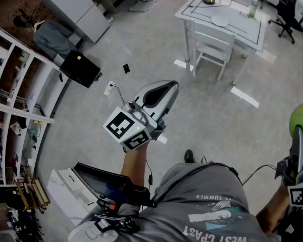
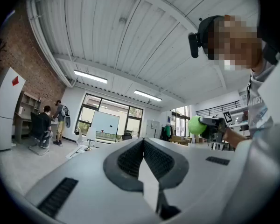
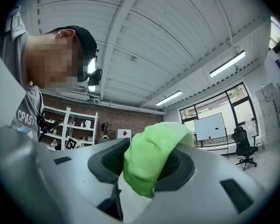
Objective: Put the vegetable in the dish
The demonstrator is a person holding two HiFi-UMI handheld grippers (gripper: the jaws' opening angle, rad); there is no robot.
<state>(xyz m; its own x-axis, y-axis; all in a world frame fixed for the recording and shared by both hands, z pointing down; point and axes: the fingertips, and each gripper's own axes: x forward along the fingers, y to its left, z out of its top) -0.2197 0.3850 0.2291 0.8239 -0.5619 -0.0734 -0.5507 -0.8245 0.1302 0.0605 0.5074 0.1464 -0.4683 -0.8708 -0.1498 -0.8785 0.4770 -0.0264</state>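
Open floor (image 1: pixel 141 49) ahead; white table (image 1: pixel 237 24) and chair (image 1: pixel 212 37) beyond, shelving (image 1: pixel 20 112) left.

Your grey T-shirt (image 1: pixel 202 200) has white and teal print across the chest. You wear a black cap (image 3: pixel 79 34) with a small black camera (image 2: pixel 193 38) at the front. The left gripper (image 1: pixel 167 88) has a pale grey shell, black ribbed pad lining and a cube (image 1: pixel 127 129) of black-and-white square markers at the near end. The right gripper (image 1: pixel 299 137) has the same build and its own marker cube (image 1: pixel 299 195). A black cable (image 1: pixel 252 171) runs along your right side.
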